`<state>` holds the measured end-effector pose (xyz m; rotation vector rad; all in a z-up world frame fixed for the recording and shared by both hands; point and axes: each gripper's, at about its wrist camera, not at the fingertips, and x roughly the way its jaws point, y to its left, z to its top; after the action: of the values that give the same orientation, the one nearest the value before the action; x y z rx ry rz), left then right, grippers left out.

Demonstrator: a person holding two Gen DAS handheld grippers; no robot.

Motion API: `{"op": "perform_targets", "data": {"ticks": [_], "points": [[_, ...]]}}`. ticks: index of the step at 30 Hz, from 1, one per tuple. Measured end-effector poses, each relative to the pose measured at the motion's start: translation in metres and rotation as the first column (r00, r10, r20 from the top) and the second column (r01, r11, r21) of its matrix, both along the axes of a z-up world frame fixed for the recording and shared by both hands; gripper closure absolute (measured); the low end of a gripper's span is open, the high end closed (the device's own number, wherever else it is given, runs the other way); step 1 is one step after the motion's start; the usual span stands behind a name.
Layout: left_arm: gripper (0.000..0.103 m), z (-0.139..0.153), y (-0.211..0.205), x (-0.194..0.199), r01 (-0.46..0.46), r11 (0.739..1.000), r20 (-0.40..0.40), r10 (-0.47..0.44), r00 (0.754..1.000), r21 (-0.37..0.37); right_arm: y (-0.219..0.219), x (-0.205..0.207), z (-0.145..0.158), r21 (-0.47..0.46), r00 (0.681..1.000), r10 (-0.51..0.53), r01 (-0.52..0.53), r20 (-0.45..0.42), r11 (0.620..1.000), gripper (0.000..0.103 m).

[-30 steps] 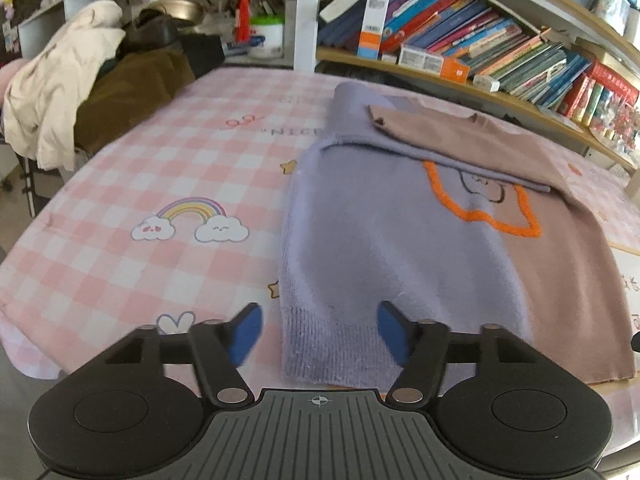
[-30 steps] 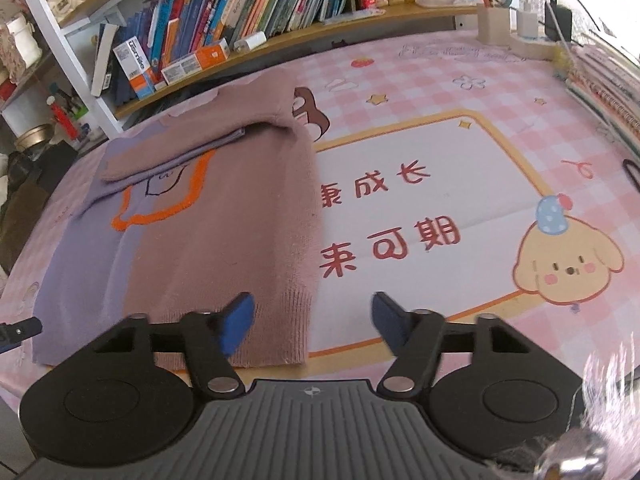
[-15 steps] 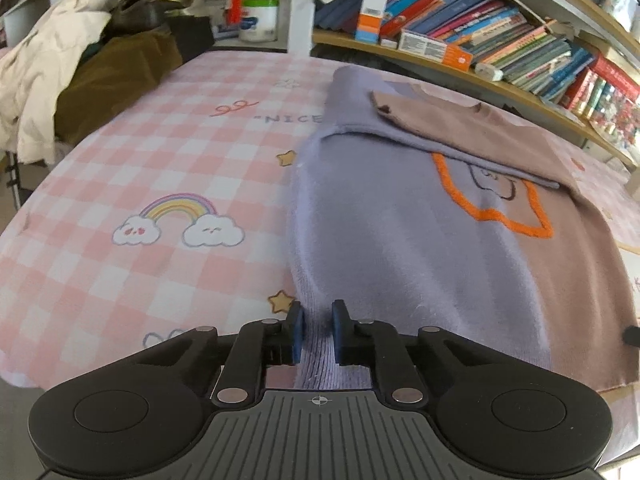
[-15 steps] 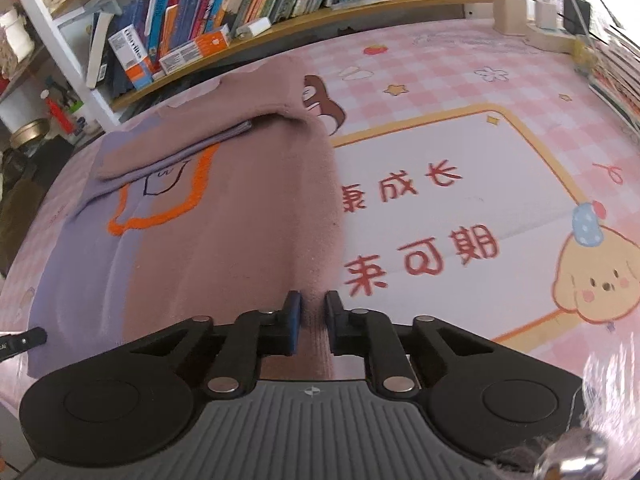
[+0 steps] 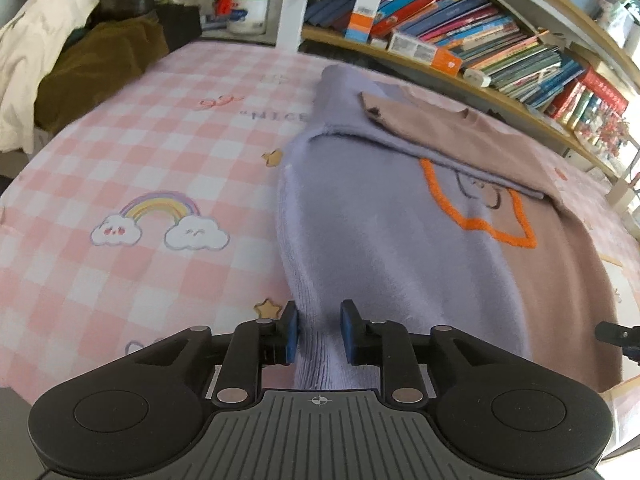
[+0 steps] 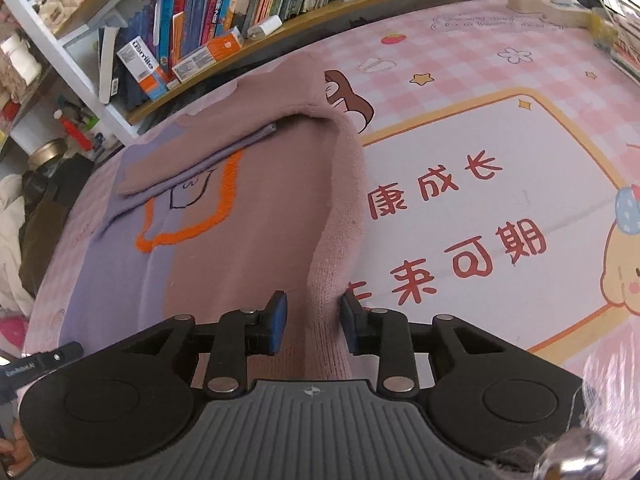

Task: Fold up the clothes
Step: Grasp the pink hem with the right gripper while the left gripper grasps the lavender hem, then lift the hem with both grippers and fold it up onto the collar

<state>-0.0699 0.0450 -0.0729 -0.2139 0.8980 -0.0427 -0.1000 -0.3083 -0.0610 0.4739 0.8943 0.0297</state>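
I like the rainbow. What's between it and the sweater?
Nothing: only bare pink checked cloth lies between the rainbow and the sweater, seen in the left wrist view.

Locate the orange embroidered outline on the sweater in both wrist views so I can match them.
Left wrist: orange outline sits right of centre, on the sweater where lilac meets brown, under the folded sleeves.
Right wrist: orange outline sits left of centre, on the same colour seam, below the folded sleeves.
Shared landmark: the orange-and-white box lying on the bookshelf beyond the sweater.
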Motion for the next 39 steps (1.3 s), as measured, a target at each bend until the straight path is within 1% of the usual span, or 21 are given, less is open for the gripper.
{"op": "perform_targets", "data": {"ticks": [3, 4, 5, 6, 7, 8, 13, 17, 26, 35, 39], "points": [[0.08, 0.0, 0.002, 0.0, 0.001, 1.0, -0.003, -0.001, 1.0, -0.007, -0.001, -0.006, 0.0, 0.011, 1.0, 0.005, -0.005, 0.0, 1.0, 0.076], [0.082, 0.0, 0.002, 0.0, 0.0, 1.0, -0.002, 0.0, 1.0, -0.009, 0.0, -0.008, -0.001, 0.011, 1.0, 0.013, -0.013, -0.001, 1.0, 0.08], [0.086, -0.001, 0.002, 0.0, 0.0, 1.0, -0.002, 0.0, 1.0, -0.012, 0.001, -0.008, -0.002, 0.011, 1.0, 0.021, -0.021, -0.008, 1.0, 0.092], [0.089, -0.001, 0.003, 0.0, 0.002, 1.0, -0.002, -0.002, 1.0, -0.015, 0.001, -0.008, -0.002, 0.012, 1.0, 0.024, -0.024, -0.01, 1.0, 0.092], [0.095, -0.001, 0.003, 0.001, 0.003, 1.0, -0.004, -0.003, 1.0, -0.017, 0.0, -0.009, -0.003, 0.014, 1.0, 0.024, -0.024, -0.01, 1.0, 0.093], [0.097, -0.001, 0.004, 0.0, 0.002, 1.0, -0.006, -0.002, 1.0, -0.018, -0.001, -0.01, -0.002, 0.015, 1.0, 0.02, -0.02, -0.011, 1.0, 0.093], [0.098, 0.001, 0.007, -0.005, 0.011, 0.999, -0.009, -0.011, 1.0, -0.036, -0.01, -0.019, 0.003, 0.034, 1.0, 0.0, 0.0, 0.001, 0.999, 0.094], [0.098, 0.003, 0.007, -0.016, 0.01, 0.999, -0.005, -0.01, 1.0, -0.045, -0.011, -0.031, 0.007, 0.038, 1.0, 0.009, -0.009, 0.008, 0.999, 0.094], [0.098, 0.008, 0.008, -0.053, -0.011, 0.997, 0.002, 0.011, 1.0, -0.071, -0.017, -0.067, 0.011, 0.064, 0.999, 0.036, -0.036, 0.006, 0.997, 0.094], [0.098, 0.005, 0.004, -0.087, -0.031, 0.997, -0.014, 0.03, 0.999, -0.068, -0.024, -0.1, 0.009, 0.086, 0.997, 0.076, -0.075, -0.014, 0.993, 0.094], [0.098, 0.002, 0.003, -0.099, -0.041, 0.996, -0.025, 0.04, 0.999, -0.079, -0.03, -0.109, 0.008, 0.113, 0.996, 0.087, -0.083, -0.03, 0.99, 0.094]]}}
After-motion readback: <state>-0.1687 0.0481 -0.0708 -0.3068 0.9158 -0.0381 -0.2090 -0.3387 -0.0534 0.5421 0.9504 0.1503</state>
